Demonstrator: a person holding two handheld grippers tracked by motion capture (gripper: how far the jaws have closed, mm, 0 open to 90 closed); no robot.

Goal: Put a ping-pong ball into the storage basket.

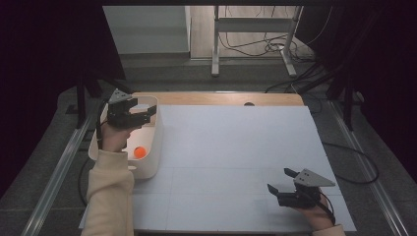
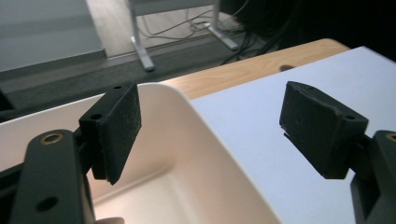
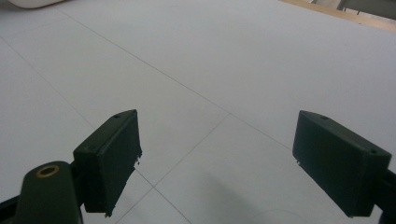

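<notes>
White table sheet [image 1: 236,162]; orange ball [image 1: 140,152] in white bin [image 1: 153,147]; left gripper [image 1: 147,114] above.

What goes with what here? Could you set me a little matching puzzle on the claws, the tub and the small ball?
Things:
1. left claw
2. right claw
3. orange ball
4. white tub

Places:
A. at the table's left edge
B. over the bare white sheet, open and empty
C. inside the tub, on its floor
D. above the tub's far end, open and empty

Pairs: 1-D, 2-B, 3-C, 4-A
</notes>
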